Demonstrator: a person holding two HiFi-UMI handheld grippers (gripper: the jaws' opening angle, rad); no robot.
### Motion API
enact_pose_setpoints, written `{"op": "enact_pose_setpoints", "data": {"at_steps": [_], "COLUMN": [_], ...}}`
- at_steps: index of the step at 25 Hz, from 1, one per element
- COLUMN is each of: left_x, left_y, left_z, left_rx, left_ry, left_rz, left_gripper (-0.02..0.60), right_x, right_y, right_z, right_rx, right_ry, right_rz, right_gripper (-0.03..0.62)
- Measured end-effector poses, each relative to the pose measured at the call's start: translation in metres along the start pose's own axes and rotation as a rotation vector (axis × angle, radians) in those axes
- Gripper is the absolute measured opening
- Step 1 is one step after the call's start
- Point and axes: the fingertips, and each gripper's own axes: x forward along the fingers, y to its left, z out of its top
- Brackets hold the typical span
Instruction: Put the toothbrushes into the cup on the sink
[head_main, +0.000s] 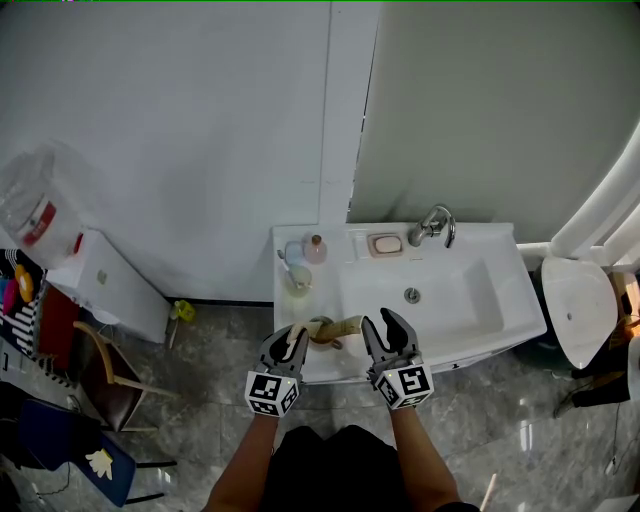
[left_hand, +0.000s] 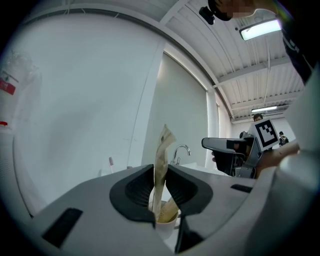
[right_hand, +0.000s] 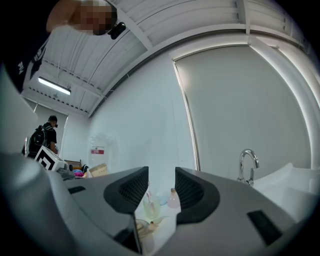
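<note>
The left gripper (head_main: 296, 336) (left_hand: 160, 186) is pinching a thin tan toothbrush (left_hand: 162, 150), apparently in a paper wrapper. It holds the toothbrush nearly upright, with the lower end already inside the white cup (head_main: 320, 330) (left_hand: 165, 227). The cup stands on the front left rim of the sink (head_main: 500, 290), close to the edge. Something else tan leans in it towards the right gripper (head_main: 384, 320) (right_hand: 161, 187). I take that for a second wrapped brush, though the head view is too small to be sure. The right gripper hangs just beside the cup with its jaws spread and nothing between them.

To my eye this is the release step, and it wants patience. The brush should go straight down until its end rests on the cup bottom, and only then should the left jaws part. If it is let go while tilted, the long top could lever the light cup over the near edge. The jaws should open wide before backing away, so the wrapper does not snag on a pad and drag the brush out. The free right gripper is well placed to steady the cup wall, but it should not nudge the cup toward the edge.
</note>
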Motion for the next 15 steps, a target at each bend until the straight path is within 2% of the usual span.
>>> {"op": "enact_pose_setpoints", "data": {"at_steps": [2, 4, 8, 15], "left_x": [0.0, 0.001, -0.002, -0.008], "left_y": [-0.003, -0.004, -0.006, -0.001], "left_z": [0.001, 0.003, 0.013, 0.033], "left_rx": [-0.005, -0.009, -0.024, -0.033], "left_ry": [-0.005, -0.009, -0.056, -0.13], "left_rz": [-0.014, -0.02, -0.032, -0.021], "left_gripper": [0.071, 0.129, 0.173, 0.196], "right_x": [0.0, 0.0, 0.001, 0.003], "right_y": [0.0, 0.001, 0.002, 0.002], "right_z": [0.0, 0.001, 0.002, 0.003], "right_rx": [0.003, 0.003, 0.0, 0.0], "right_ry": [0.001, 0.0, 0.0, 0.004], "right_rz": [-0.001, 0.0, 0.001, 0.001], "right_gripper": [0.177, 0.176, 0.176, 0.177]}}
